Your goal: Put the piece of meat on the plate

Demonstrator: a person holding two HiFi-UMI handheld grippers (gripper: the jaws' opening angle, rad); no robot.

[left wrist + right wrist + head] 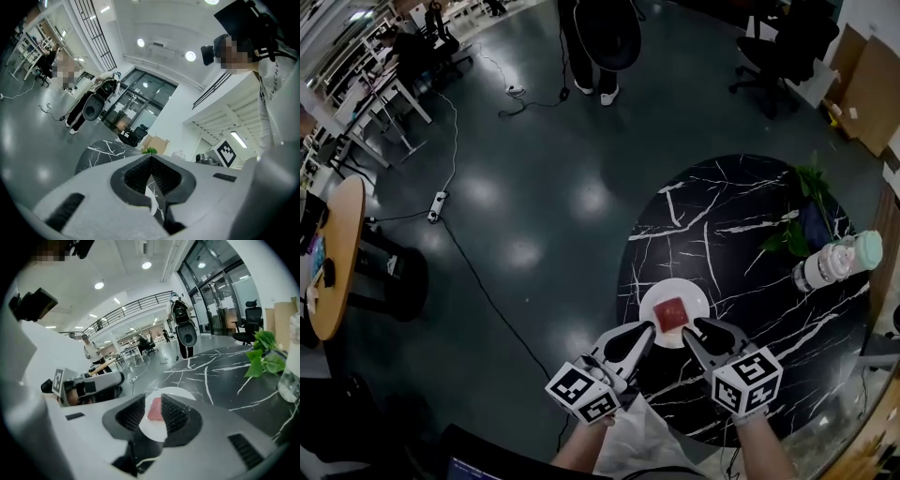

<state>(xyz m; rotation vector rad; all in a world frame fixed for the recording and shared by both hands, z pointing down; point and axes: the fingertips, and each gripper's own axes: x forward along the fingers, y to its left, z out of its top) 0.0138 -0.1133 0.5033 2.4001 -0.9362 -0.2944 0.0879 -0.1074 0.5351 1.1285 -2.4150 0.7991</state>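
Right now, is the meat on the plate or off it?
On it. The red piece of meat lies flat in the middle of the white plate, on the black marble table.

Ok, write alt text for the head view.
A red piece of meat lies on a white plate on a black marbled table. The left gripper, shut, and the right gripper, open and empty, hover at the plate's near edge.
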